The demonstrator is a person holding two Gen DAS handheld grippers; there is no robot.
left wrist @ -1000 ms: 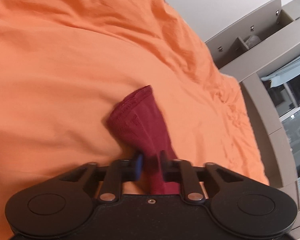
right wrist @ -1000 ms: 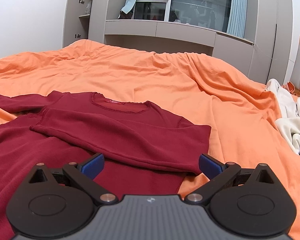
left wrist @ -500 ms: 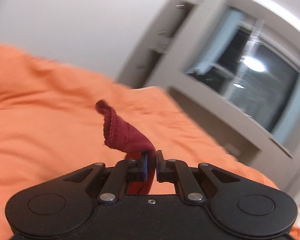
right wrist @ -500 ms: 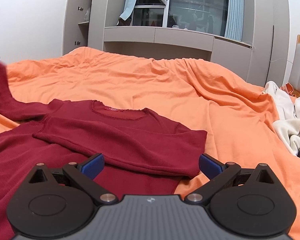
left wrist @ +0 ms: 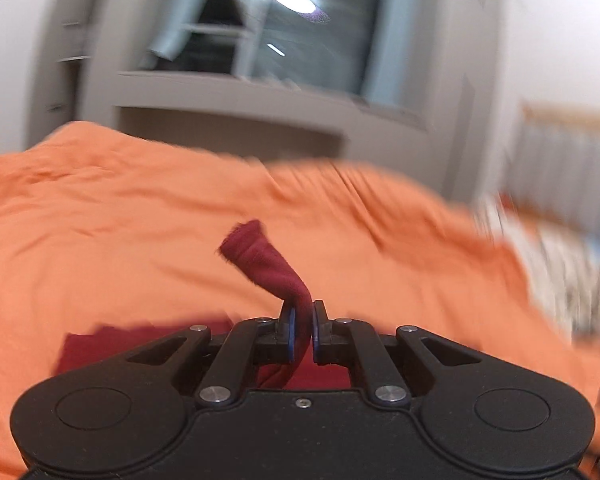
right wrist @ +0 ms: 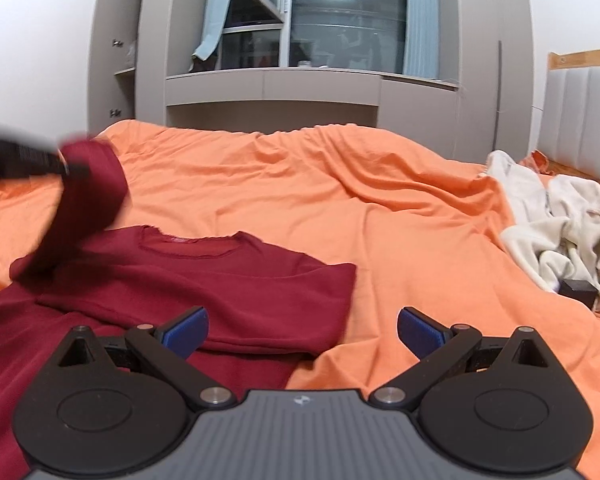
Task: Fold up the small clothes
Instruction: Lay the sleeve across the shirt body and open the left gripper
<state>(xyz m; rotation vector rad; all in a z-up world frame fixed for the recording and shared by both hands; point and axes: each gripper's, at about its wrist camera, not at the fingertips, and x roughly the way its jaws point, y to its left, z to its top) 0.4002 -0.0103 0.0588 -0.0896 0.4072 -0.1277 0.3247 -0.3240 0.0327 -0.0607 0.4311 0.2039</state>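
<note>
Slippage is the main risk: the left tongs (left wrist: 302, 322) pinch only the cuff end of the dark red sleeve (left wrist: 268, 268), lifted above the orange bed (right wrist: 340, 200). A fast swing could pull it free or drag the red shirt (right wrist: 204, 280), which lies flat with its other sleeve already folded across. The right tongs (right wrist: 303, 330) hover open and empty, just above the shirt's edge.

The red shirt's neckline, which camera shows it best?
The right wrist view: the neckline lies sharp and unobstructed on the shirt. The left wrist view shows only the pinched sleeve in the left gripper, blurred.
</note>
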